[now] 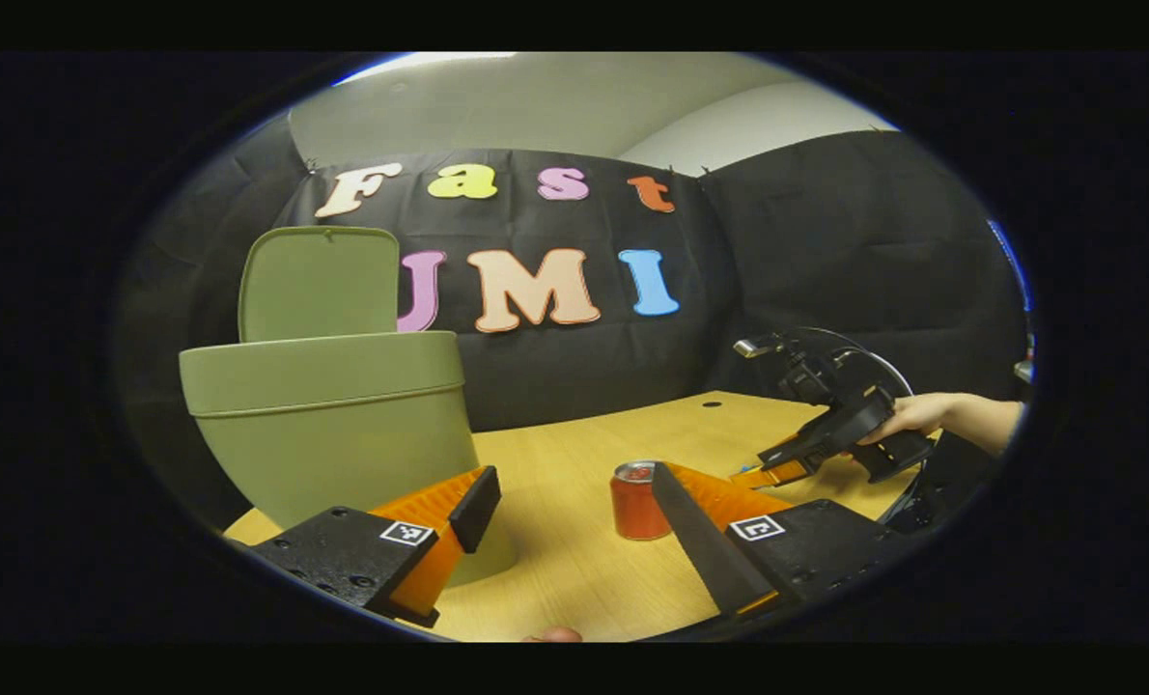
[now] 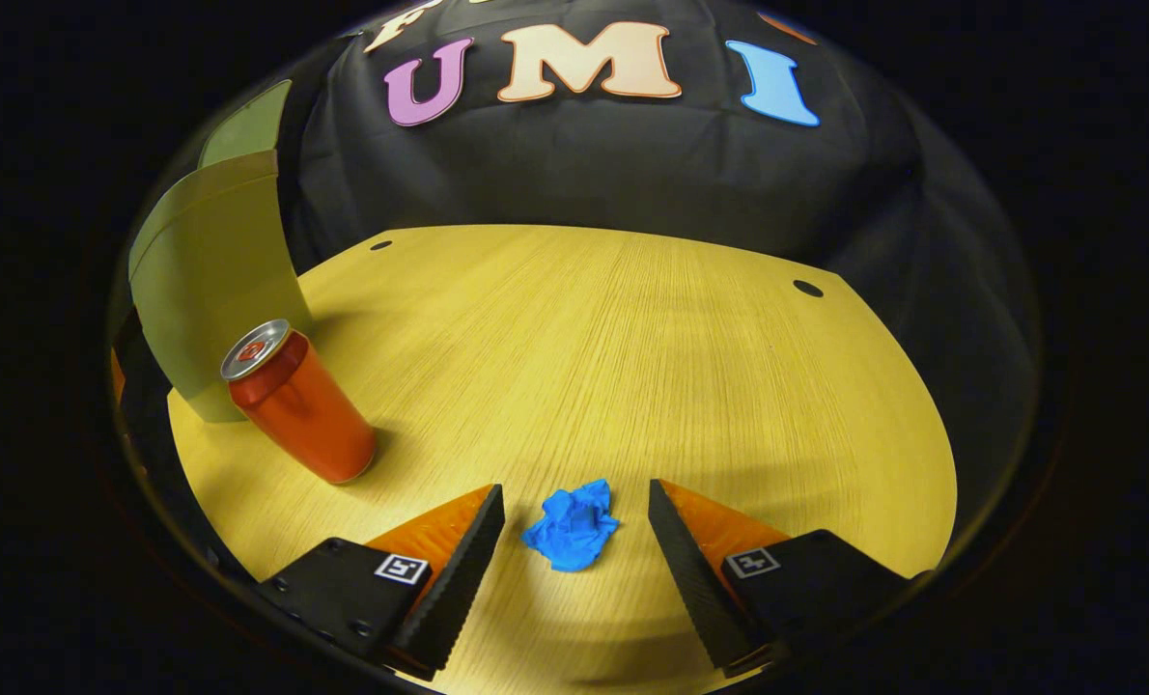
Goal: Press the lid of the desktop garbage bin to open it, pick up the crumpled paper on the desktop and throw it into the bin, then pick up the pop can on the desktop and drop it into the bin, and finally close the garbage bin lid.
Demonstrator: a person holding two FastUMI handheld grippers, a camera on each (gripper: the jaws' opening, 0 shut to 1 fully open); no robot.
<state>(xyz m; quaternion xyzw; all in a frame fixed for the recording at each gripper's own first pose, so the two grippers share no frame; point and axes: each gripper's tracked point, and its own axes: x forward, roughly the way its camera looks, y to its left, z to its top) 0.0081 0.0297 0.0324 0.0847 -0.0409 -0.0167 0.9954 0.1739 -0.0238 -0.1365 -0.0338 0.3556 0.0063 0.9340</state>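
The green bin [image 1: 328, 425] stands on the wooden desk at the left with its lid [image 1: 319, 283] raised upright. A red pop can [image 1: 637, 500] stands upright to its right. My left gripper [image 1: 574, 483] is open, close in front of the bin, one finger near the bin wall, the other overlapping the can. In the right gripper view the bin [image 2: 212, 280] and can [image 2: 299, 405] are at the left. A blue crumpled paper [image 2: 572, 526] lies on the desk between the fingers of my open right gripper [image 2: 574, 507]. The right gripper [image 1: 777, 468] is seen held by a hand, low over the desk.
The wooden desk [image 2: 632, 347] stretches back to the black cloth wall, with two small dark holes [image 2: 807, 288] near its far corners. A hand and forearm [image 1: 961, 417] come in from the right edge.
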